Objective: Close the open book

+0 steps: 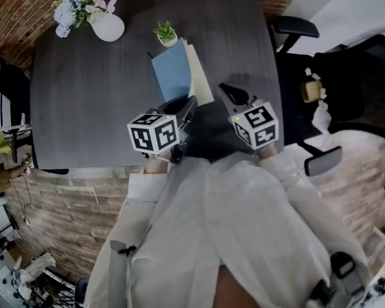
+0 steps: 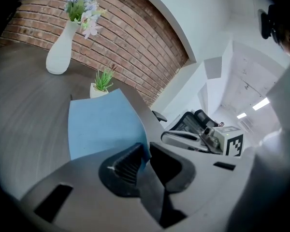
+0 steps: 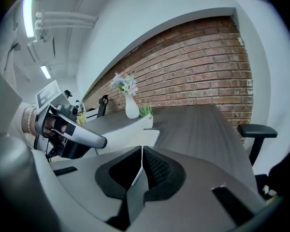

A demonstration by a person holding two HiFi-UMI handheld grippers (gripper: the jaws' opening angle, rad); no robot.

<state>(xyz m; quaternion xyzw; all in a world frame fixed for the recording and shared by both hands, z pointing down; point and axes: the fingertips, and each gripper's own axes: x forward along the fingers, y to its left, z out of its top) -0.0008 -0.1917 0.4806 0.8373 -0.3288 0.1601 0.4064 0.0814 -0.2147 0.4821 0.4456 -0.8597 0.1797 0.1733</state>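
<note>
The book lies on the dark grey table [image 1: 90,101], beyond both grippers. Its blue cover [image 1: 172,69] is raised off the cream pages [image 1: 202,82]. My left gripper [image 1: 188,104] is shut on the near corner of that cover. In the left gripper view the blue cover [image 2: 104,124] runs down into the jaws, and the ribbed pad [image 2: 128,166] presses on it. My right gripper [image 1: 226,92] is just right of the book with its jaws shut. The right gripper view shows the pale open page [image 3: 130,138] ahead and only a thin slit between the jaws.
A white vase of flowers [image 1: 106,25] stands at the table's far left. A small potted plant [image 1: 167,36] sits just behind the book. Black office chairs [image 1: 295,27] stand right of the table. A brick wall [image 3: 203,76] runs behind it. The table's near edge [image 1: 102,167] is close to the person's body.
</note>
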